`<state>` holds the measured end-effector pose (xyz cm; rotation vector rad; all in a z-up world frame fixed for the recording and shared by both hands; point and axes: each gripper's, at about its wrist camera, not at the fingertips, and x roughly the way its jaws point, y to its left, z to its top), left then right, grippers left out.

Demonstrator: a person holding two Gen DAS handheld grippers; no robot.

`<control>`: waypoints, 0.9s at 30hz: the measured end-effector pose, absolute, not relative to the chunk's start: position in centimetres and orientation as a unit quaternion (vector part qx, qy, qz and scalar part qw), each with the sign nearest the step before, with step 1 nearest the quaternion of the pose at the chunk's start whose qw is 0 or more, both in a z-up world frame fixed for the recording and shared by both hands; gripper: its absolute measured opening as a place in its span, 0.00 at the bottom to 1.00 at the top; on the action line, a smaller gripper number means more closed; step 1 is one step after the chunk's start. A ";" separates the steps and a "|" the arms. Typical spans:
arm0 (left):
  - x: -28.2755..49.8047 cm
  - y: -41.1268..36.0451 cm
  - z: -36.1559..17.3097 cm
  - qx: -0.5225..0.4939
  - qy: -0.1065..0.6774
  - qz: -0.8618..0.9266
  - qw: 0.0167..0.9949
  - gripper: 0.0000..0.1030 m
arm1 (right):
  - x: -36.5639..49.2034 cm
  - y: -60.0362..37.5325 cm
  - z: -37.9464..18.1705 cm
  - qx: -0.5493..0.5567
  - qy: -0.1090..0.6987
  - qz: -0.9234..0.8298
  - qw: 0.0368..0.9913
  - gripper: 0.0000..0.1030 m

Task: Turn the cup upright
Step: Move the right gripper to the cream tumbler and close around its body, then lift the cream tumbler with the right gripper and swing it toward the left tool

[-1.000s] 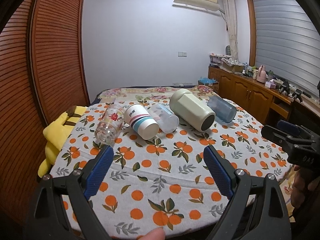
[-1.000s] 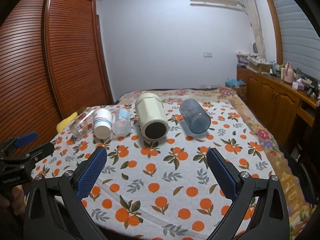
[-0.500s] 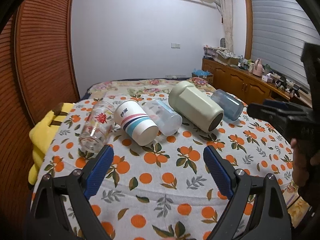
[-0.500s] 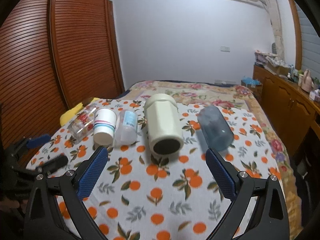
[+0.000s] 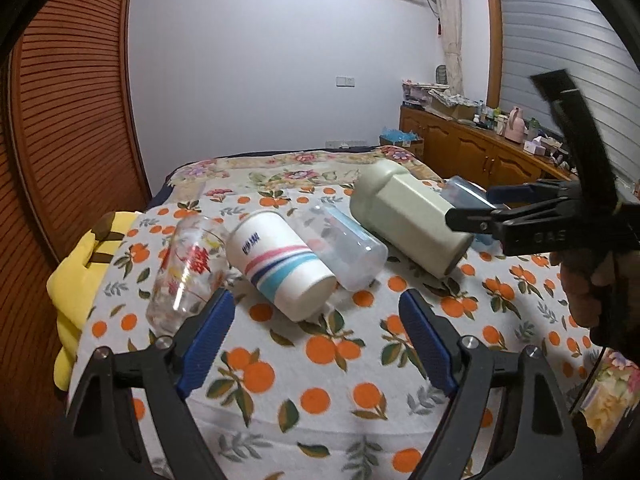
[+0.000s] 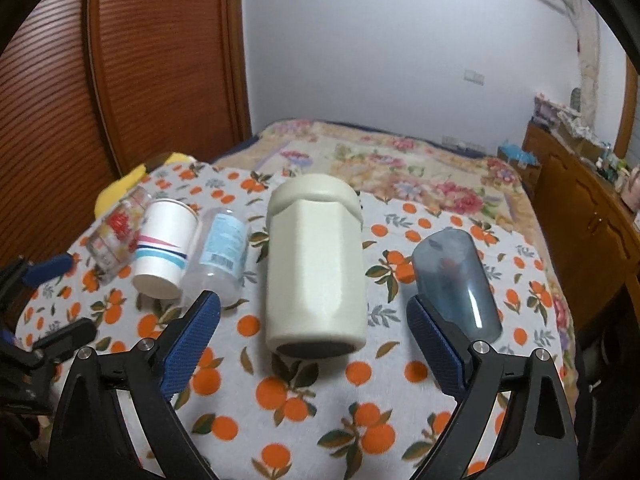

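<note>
Several cups lie on their sides in a row on the orange-print cloth. From the left: a clear printed glass (image 5: 184,268) (image 6: 118,232), a white paper cup with pink and blue stripes (image 5: 280,264) (image 6: 164,248), a clear plastic cup (image 5: 344,252) (image 6: 222,252), a large cream mug (image 5: 408,220) (image 6: 316,272), and a blue-grey tumbler (image 6: 456,276) (image 5: 464,196). My left gripper (image 5: 316,332) is open, just in front of the paper cup. My right gripper (image 6: 314,340) is open, in front of the cream mug's mouth; it also shows in the left wrist view (image 5: 480,216).
A yellow plush toy (image 5: 76,276) lies at the cloth's left edge. A wooden slatted wardrobe (image 5: 68,112) stands on the left. A wooden cabinet (image 5: 480,156) with clutter runs along the right wall.
Both grippers have moved forward toward the cups. The left one has closed in on the paper cup, the right one on the cream mug. The cups have not moved.
</note>
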<state>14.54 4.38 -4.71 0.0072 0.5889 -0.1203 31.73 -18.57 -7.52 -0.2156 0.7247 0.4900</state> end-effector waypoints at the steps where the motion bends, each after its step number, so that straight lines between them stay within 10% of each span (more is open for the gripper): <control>1: 14.7 4.6 -4.6 0.003 0.290 -0.059 0.955 0.82 | 32.6 -18.3 -7.7 -0.106 0.362 0.241 0.894 0.93; 27: 15.9 6.7 -4.7 -0.013 0.309 -0.064 0.949 0.82 | 41.5 -13.8 -12.1 -0.163 0.526 0.231 0.802 0.86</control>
